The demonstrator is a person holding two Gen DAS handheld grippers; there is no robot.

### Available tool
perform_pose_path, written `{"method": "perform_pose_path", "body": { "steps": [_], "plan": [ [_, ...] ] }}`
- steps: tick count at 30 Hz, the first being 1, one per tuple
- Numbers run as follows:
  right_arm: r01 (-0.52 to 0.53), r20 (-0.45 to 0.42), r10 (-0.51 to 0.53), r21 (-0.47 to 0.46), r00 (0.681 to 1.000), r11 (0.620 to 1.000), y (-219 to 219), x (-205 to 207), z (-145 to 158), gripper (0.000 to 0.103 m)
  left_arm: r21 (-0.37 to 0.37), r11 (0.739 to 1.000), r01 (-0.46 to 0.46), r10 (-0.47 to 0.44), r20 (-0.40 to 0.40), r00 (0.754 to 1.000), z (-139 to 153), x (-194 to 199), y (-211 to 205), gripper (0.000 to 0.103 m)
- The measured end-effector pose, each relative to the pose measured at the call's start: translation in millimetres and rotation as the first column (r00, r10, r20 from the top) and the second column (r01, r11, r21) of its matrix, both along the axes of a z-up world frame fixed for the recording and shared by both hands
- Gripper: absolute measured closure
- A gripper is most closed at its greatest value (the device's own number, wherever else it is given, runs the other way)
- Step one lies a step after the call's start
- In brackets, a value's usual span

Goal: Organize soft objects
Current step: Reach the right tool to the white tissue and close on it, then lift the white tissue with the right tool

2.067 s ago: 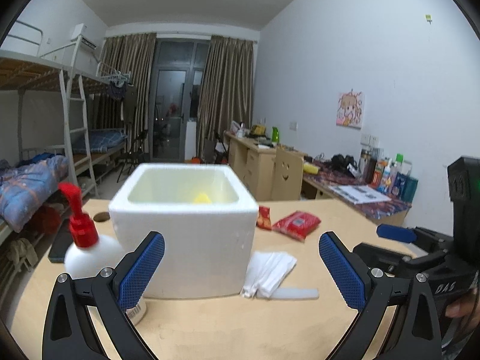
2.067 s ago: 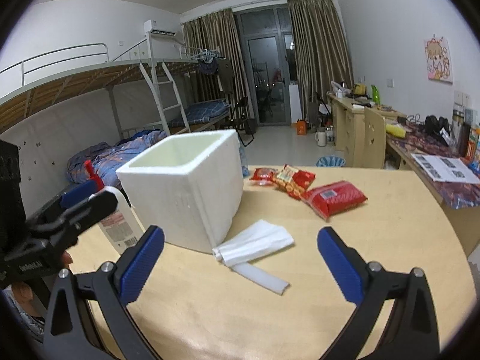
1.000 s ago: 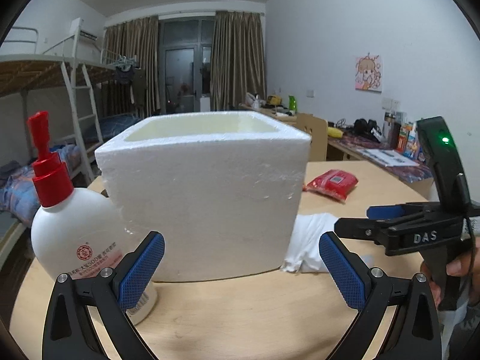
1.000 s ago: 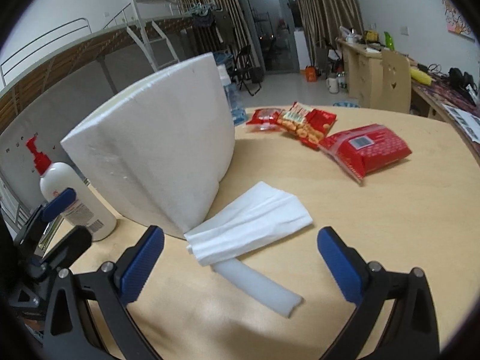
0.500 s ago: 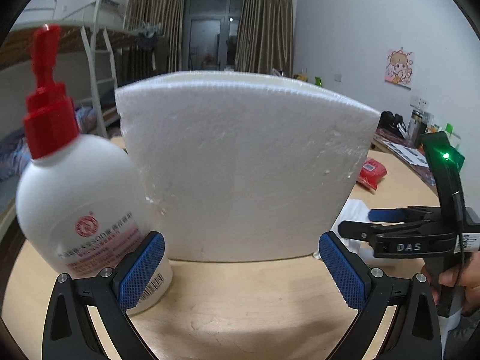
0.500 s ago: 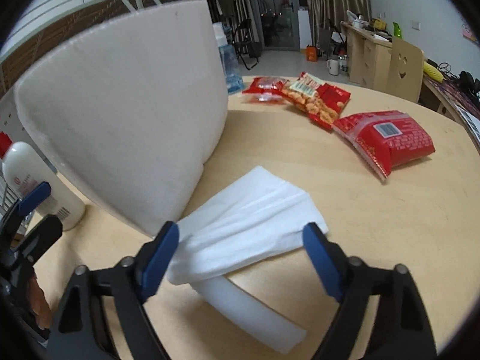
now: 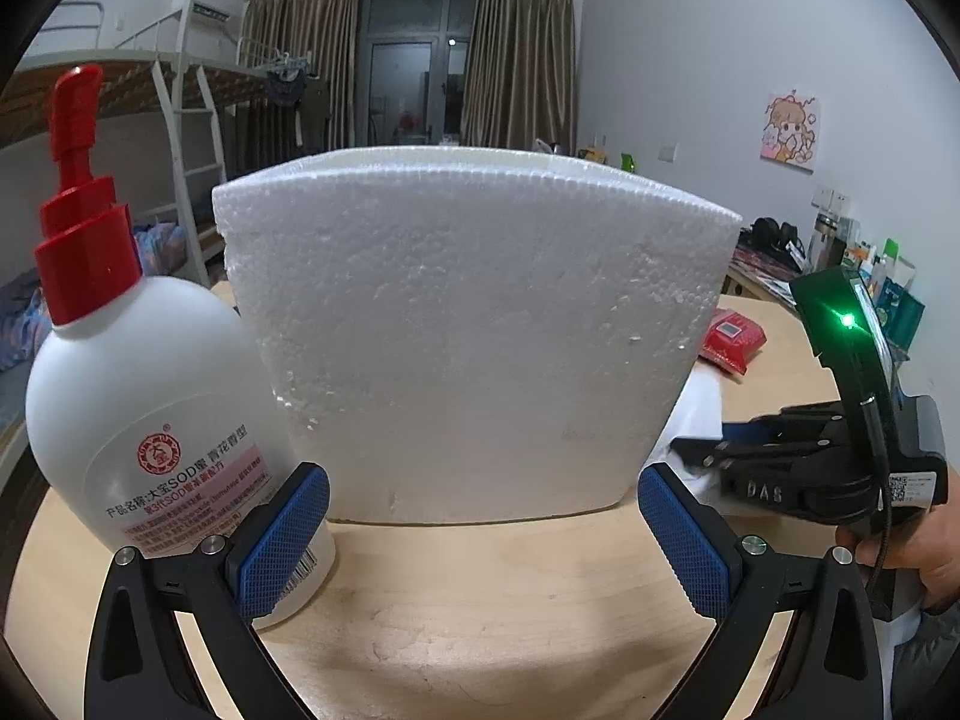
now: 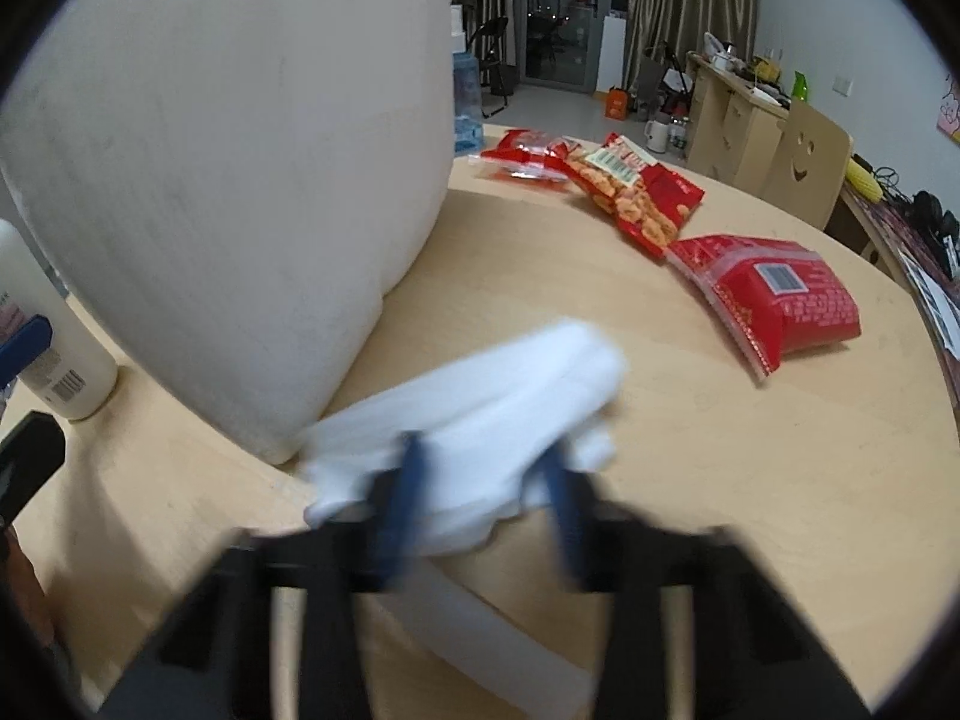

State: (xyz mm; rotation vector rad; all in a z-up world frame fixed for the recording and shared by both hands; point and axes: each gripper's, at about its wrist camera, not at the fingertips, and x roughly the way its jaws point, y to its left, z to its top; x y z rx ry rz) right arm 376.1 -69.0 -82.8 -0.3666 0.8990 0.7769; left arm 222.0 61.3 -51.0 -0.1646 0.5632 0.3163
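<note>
Pinching white tissue stack (image 8: 480,414) between right gripper (image 8: 486,486) fingers, clamped on its near end. Stack on desk (image 8: 690,480), beside foam box (image 8: 228,180) corner, over white foam strip (image 8: 510,648); long axis runs away from fingers, up-right. Left gripper (image 7: 480,540) fingers wide apart, empty, facing box wall beside lotion bottle (image 7: 138,396). Right hand nearer; box opening lies above-left, likely destination.

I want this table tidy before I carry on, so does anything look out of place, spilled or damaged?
Nothing is spilled or broken. The red snack packets lie scattered at odd angles on the table. The white cloth is bunched between the right gripper pads, beside the foam box. The pump bottle stands upright.
</note>
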Motion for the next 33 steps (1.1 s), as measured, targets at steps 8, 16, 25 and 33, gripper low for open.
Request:
{"method": "perform_pose_path", "body": {
  "steps": [8, 16, 25, 33],
  "plan": [
    [0.028, -0.033, -0.023, 0.131, 0.999, 0.991, -27, 3, 18, 0.090, 0.032, 0.997, 0.071, -0.072, 0.029, 0.997, 8, -5, -17, 0.000],
    [0.064, -0.007, -0.064, 0.211, 0.998, 0.975, -68, -2, 39, 0.090, -0.027, 0.989, 0.148, -0.148, -0.006, 0.989, 8, 6, -41, 0.000],
    [0.110, 0.005, -0.115, 0.254, 0.993, 0.961, -111, -7, 45, 0.090, -0.063, 0.986, 0.152, -0.155, -0.053, 0.986, 3, 24, -73, 0.000],
    [0.132, 0.009, -0.141, 0.290, 0.990, 0.948, -139, -7, 50, 0.089, -0.074, 0.994, 0.077, -0.086, -0.127, 0.988, -8, 52, -99, 0.000]
  ]
}}
